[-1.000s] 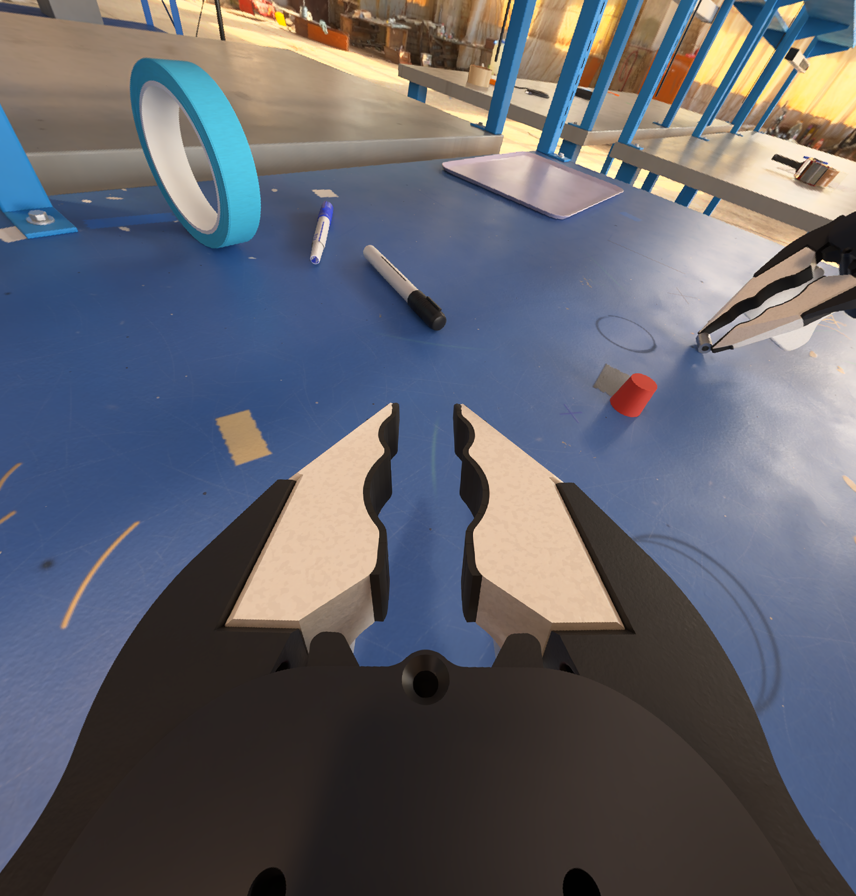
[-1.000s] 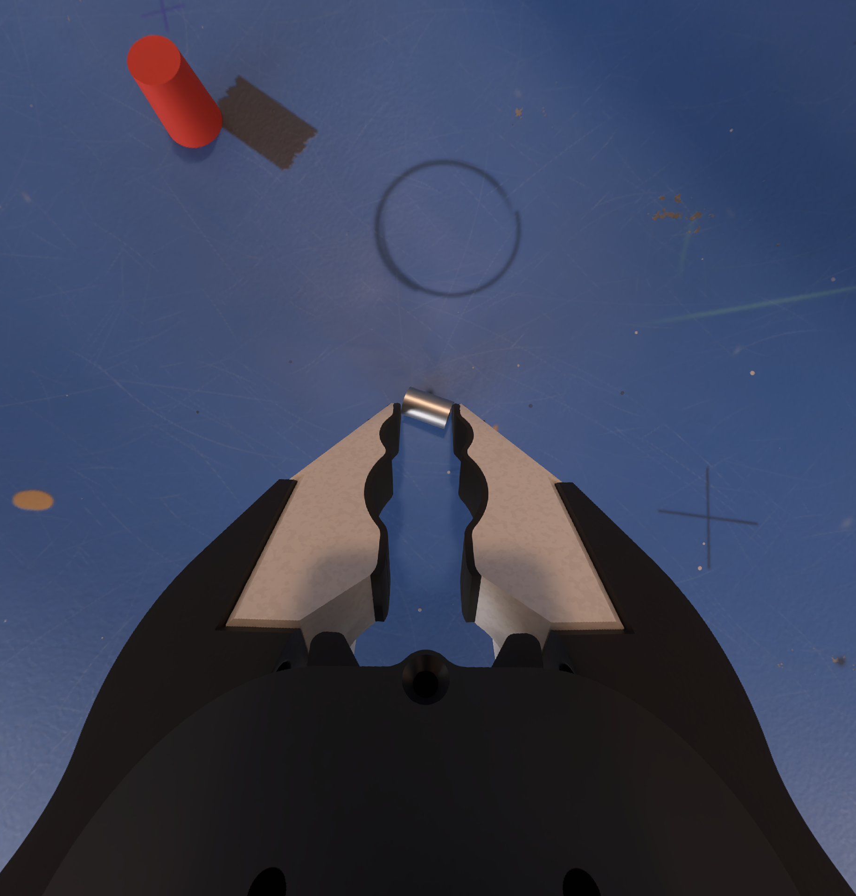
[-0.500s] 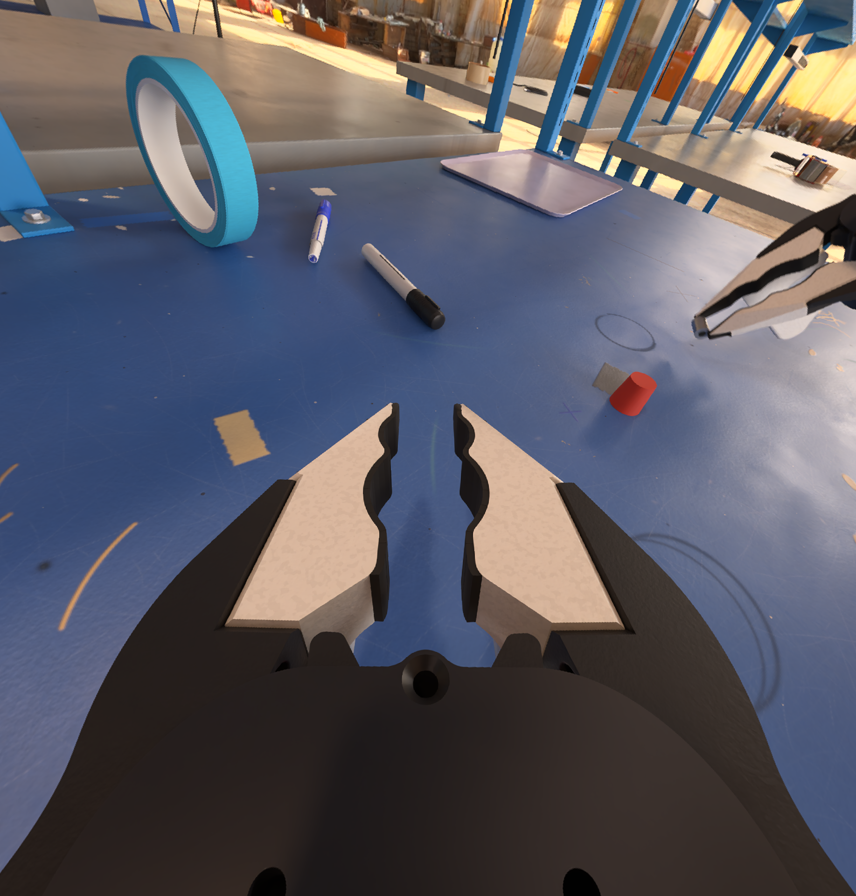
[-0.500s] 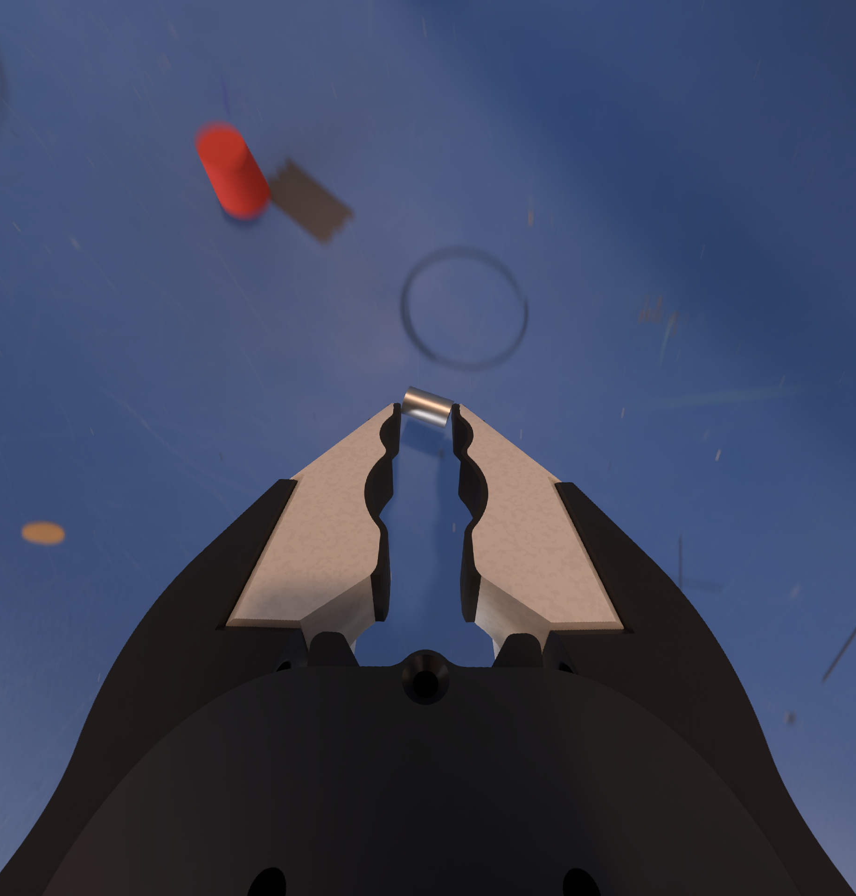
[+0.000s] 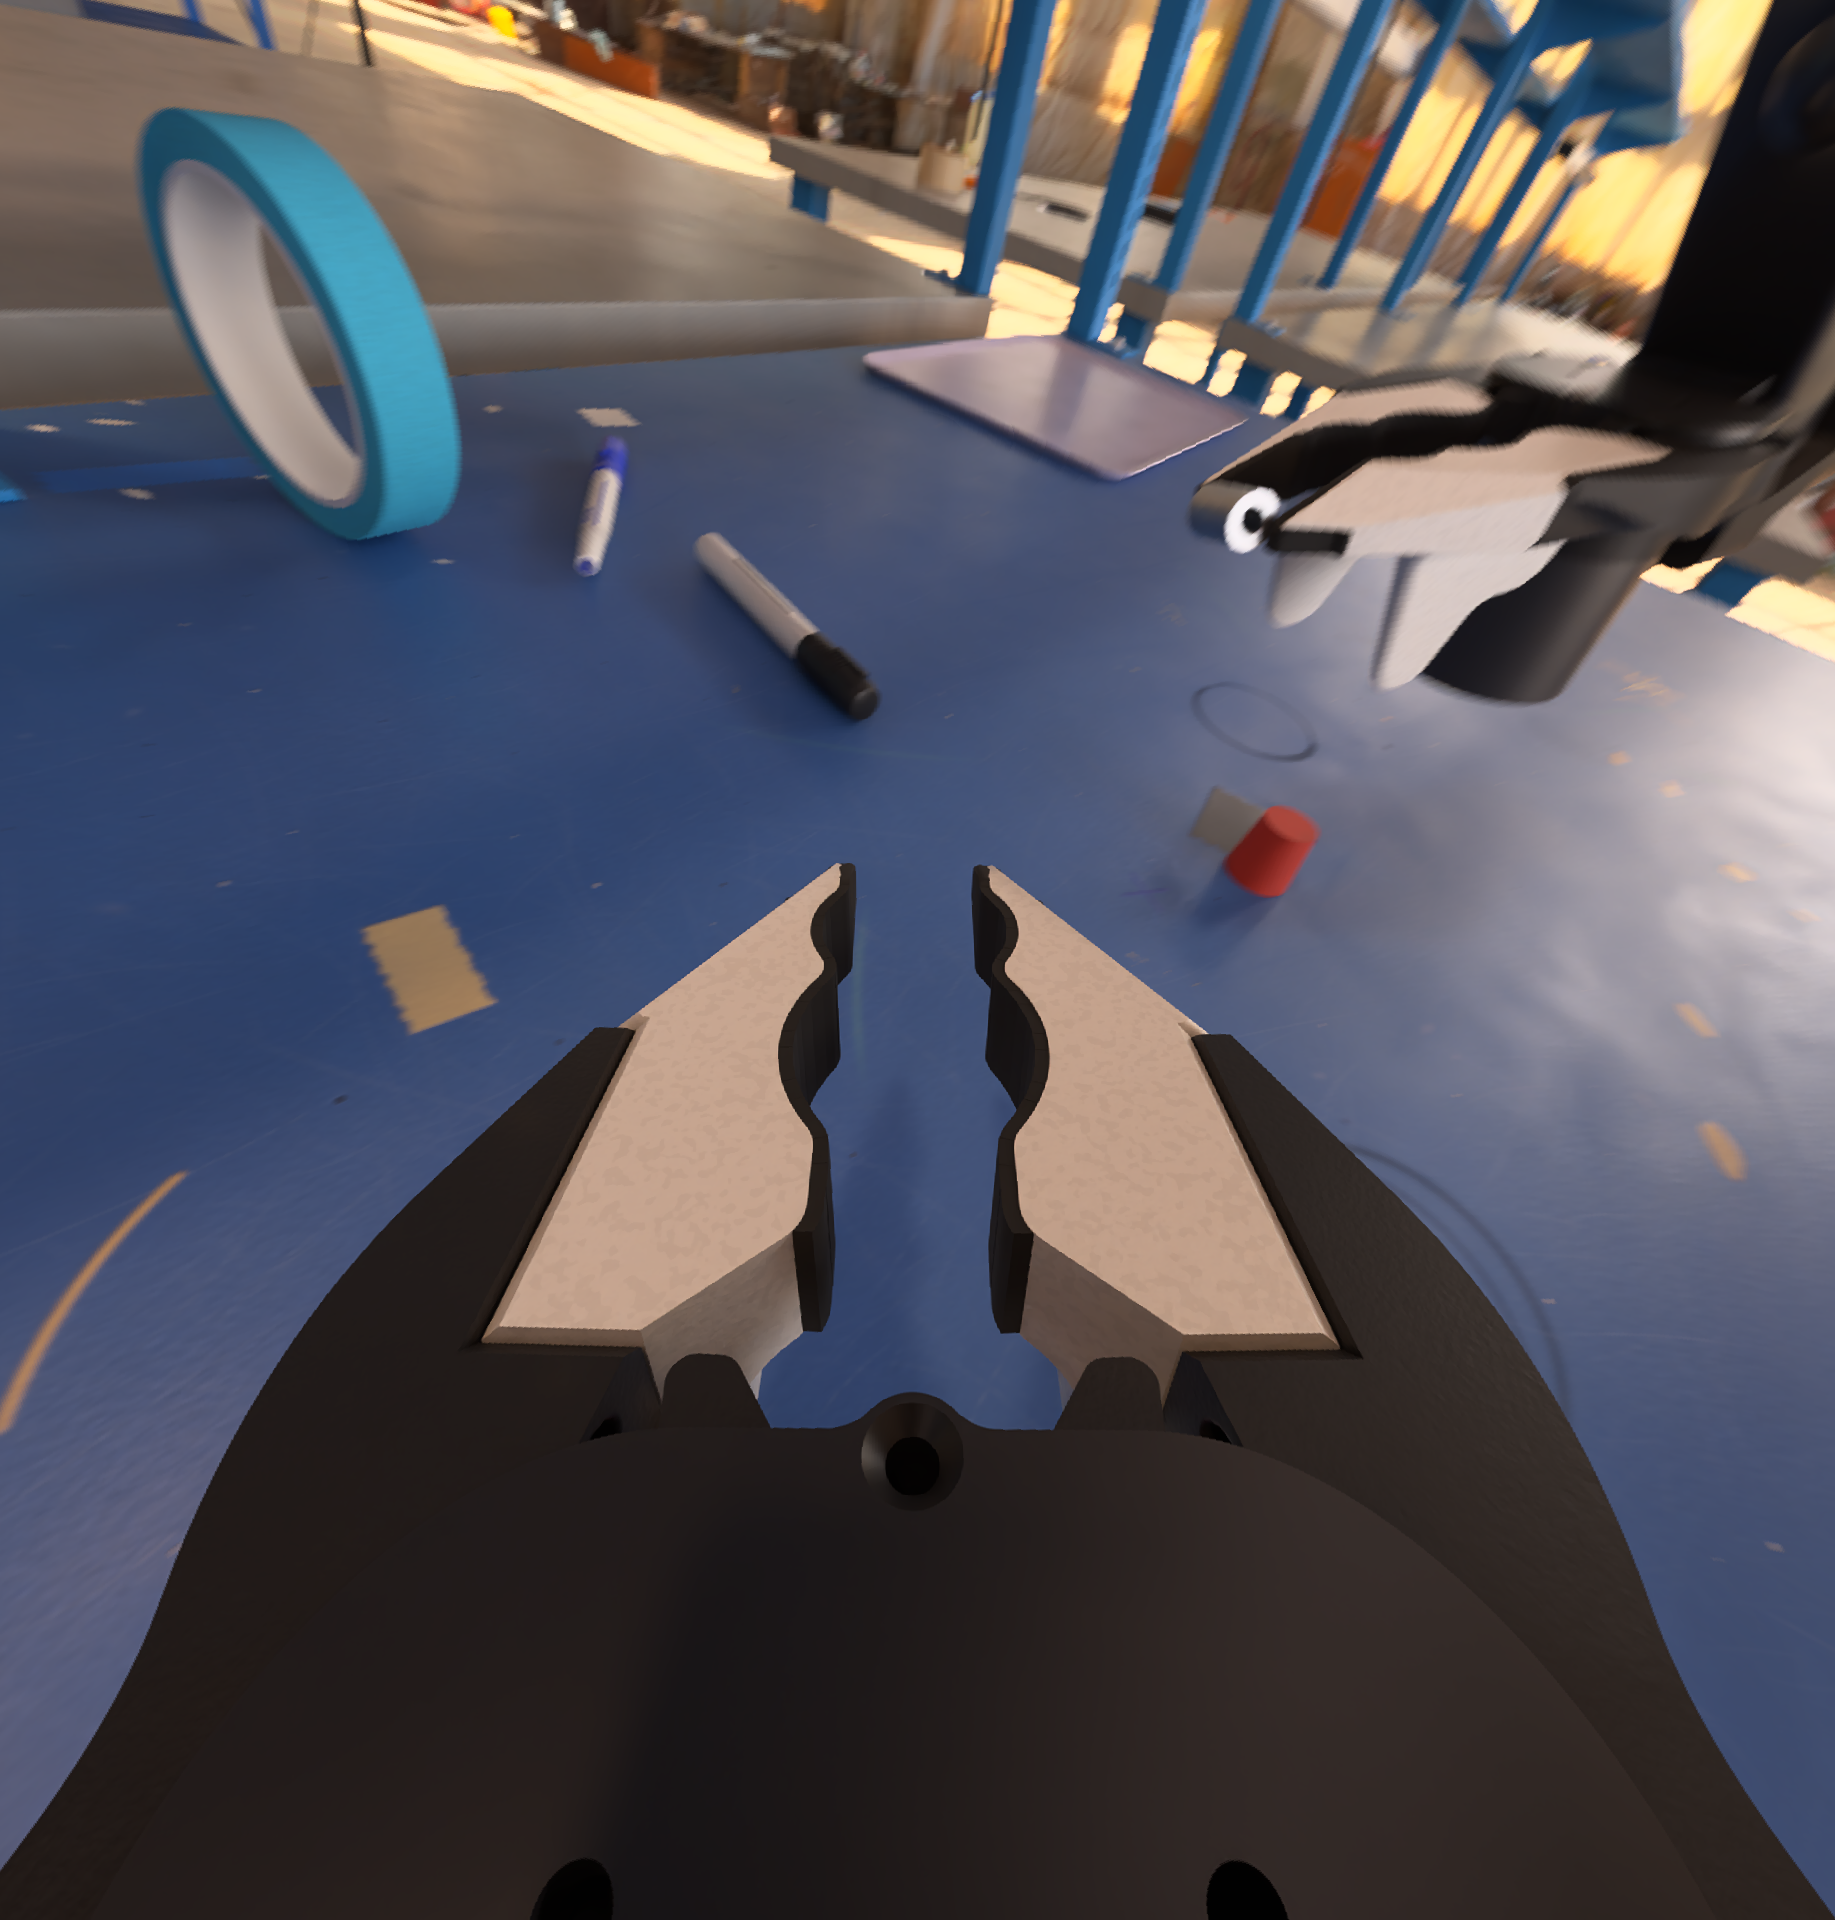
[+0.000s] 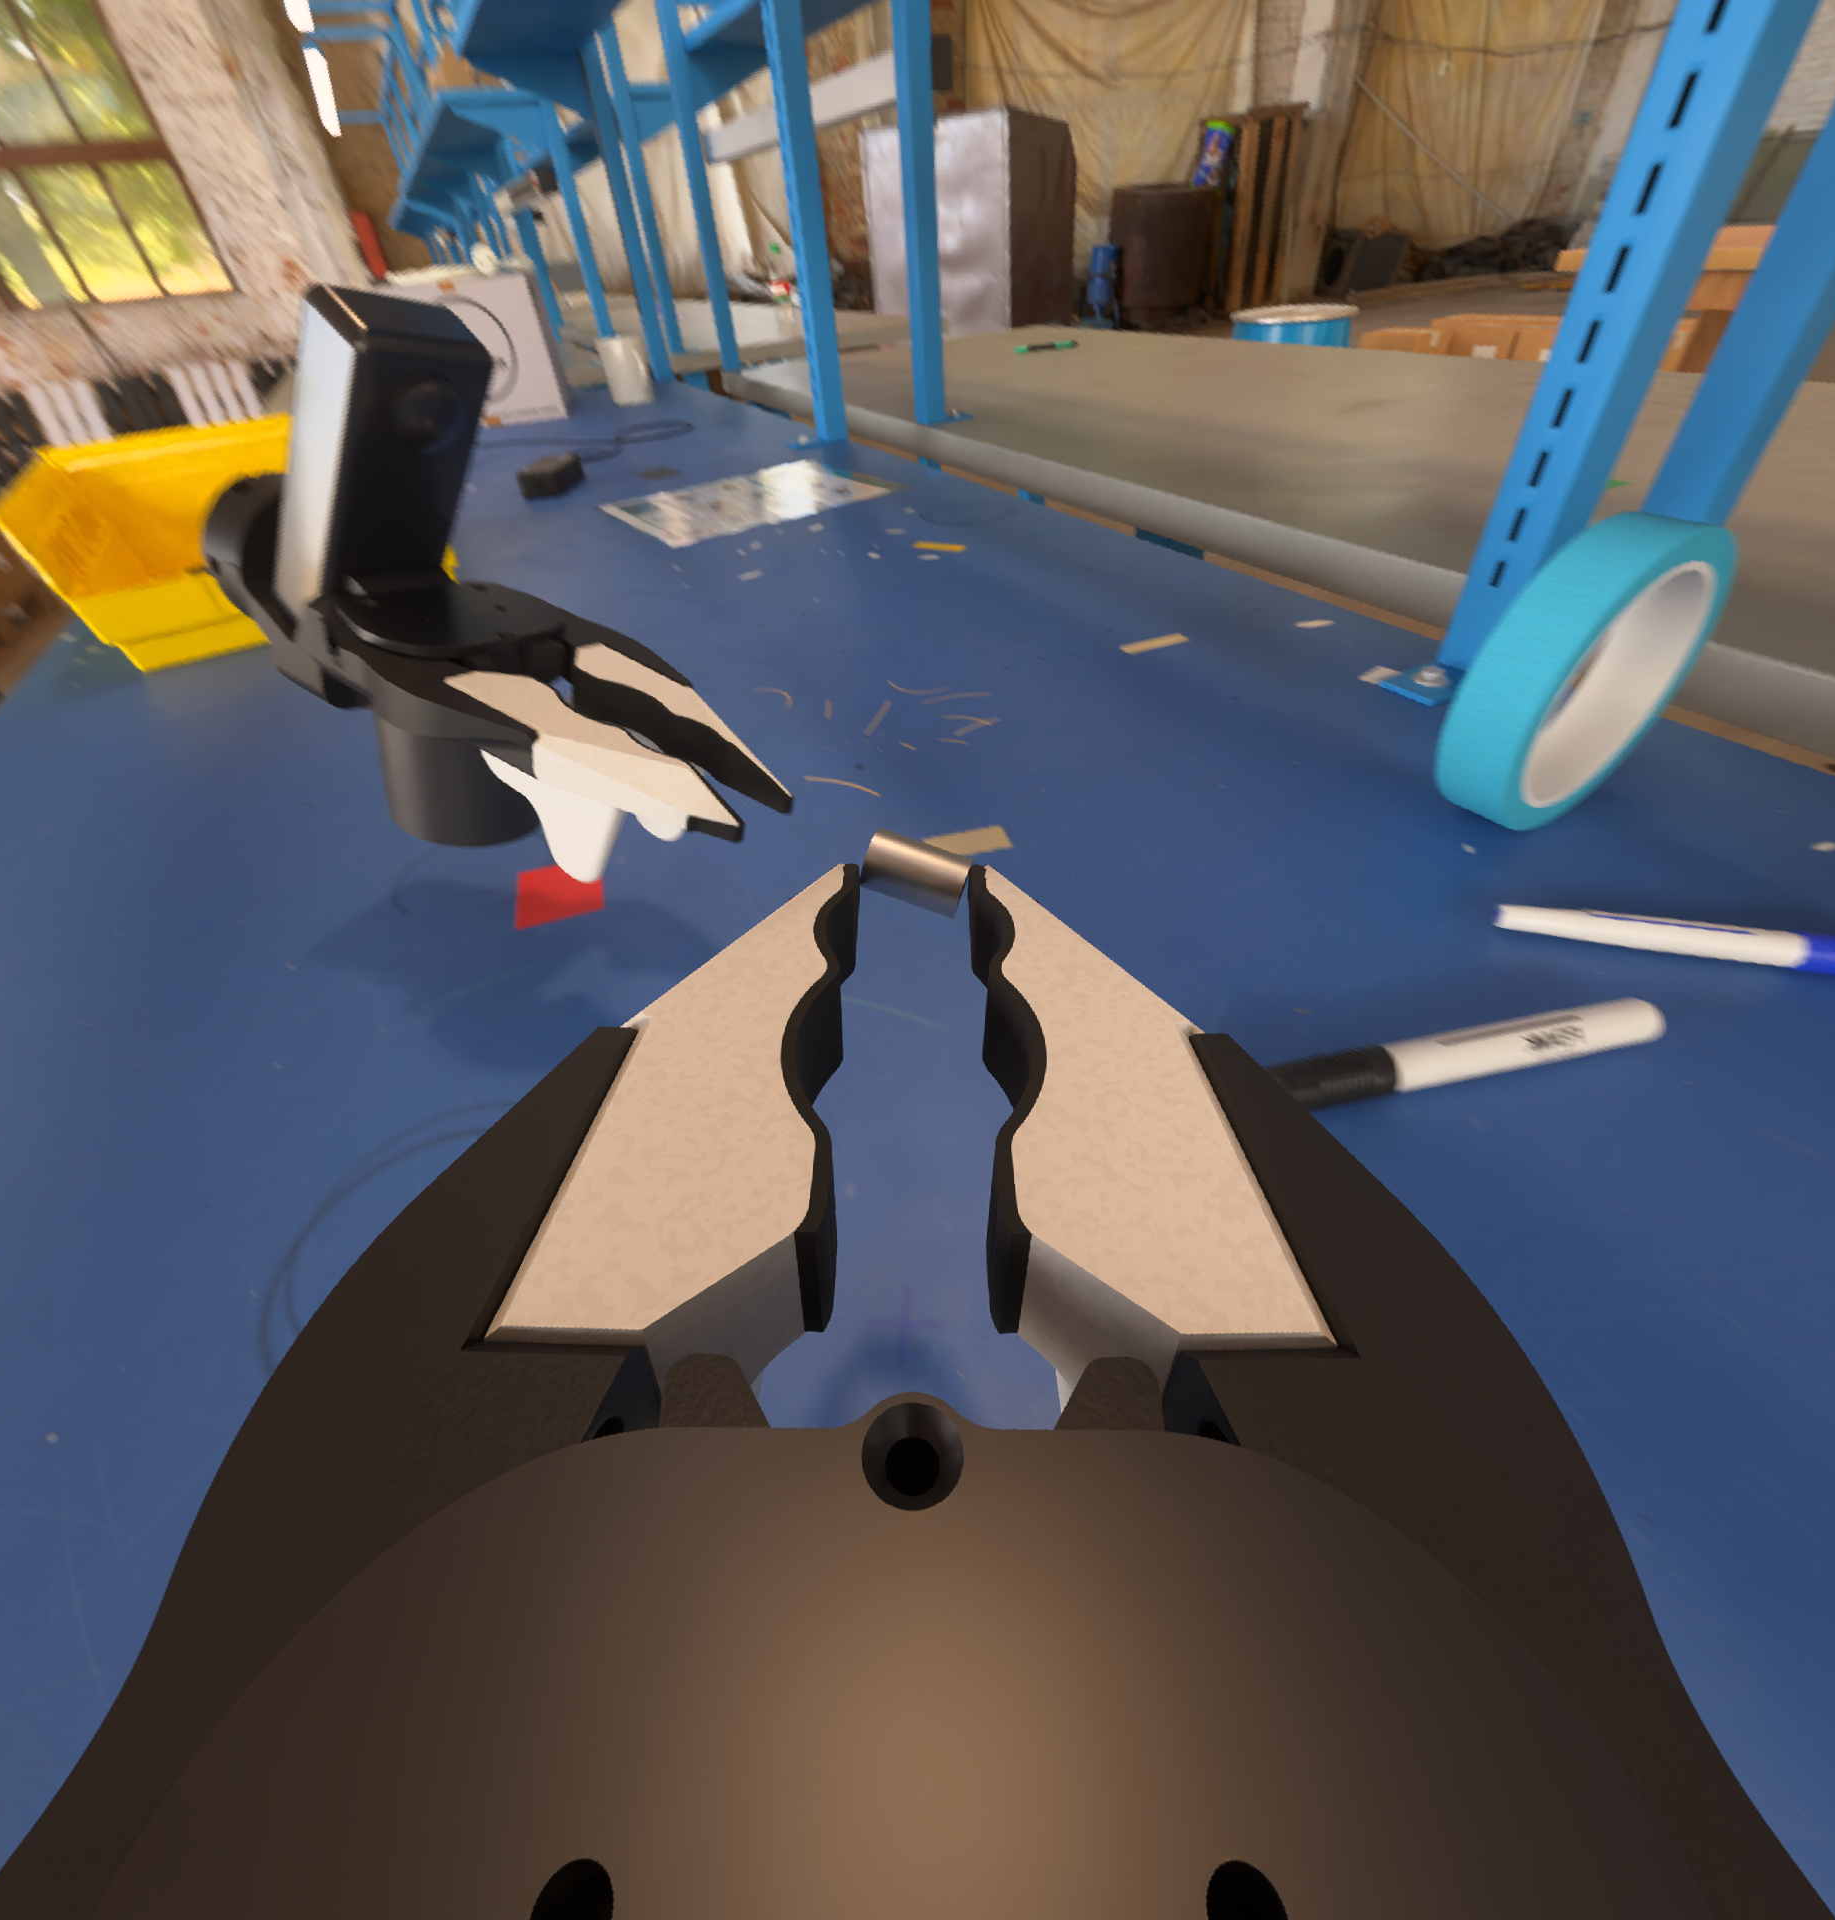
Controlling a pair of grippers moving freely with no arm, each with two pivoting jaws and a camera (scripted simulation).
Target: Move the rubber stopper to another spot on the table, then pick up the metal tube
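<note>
My right gripper (image 6: 915, 878) is shut on the small metal tube (image 6: 915, 875), pinched crosswise at the fingertips and held well above the blue table. In the left wrist view this gripper (image 5: 1256, 525) hangs at the upper right with the tube's end (image 5: 1251, 520) showing. The red rubber stopper (image 5: 1271, 850) lies on the table beside a grey tape patch. In the right wrist view the stopper (image 6: 554, 899) is partly hidden behind my left gripper (image 6: 762, 819). My left gripper (image 5: 913, 883) hovers low over the table, jaws a little apart and empty.
A blue tape roll (image 5: 300, 322) stands on edge at the back left. A blue pen (image 5: 599, 506) and a black-capped marker (image 5: 788, 629) lie mid-table. A flat tray (image 5: 1053, 400) sits at the far edge. A yellow bin (image 6: 134, 540) and blue rack posts (image 6: 1619, 312) stand nearby.
My right gripper rose from the table with the tube and tilted from looking straight down to looking level across the table. My left gripper shifted only slightly.
</note>
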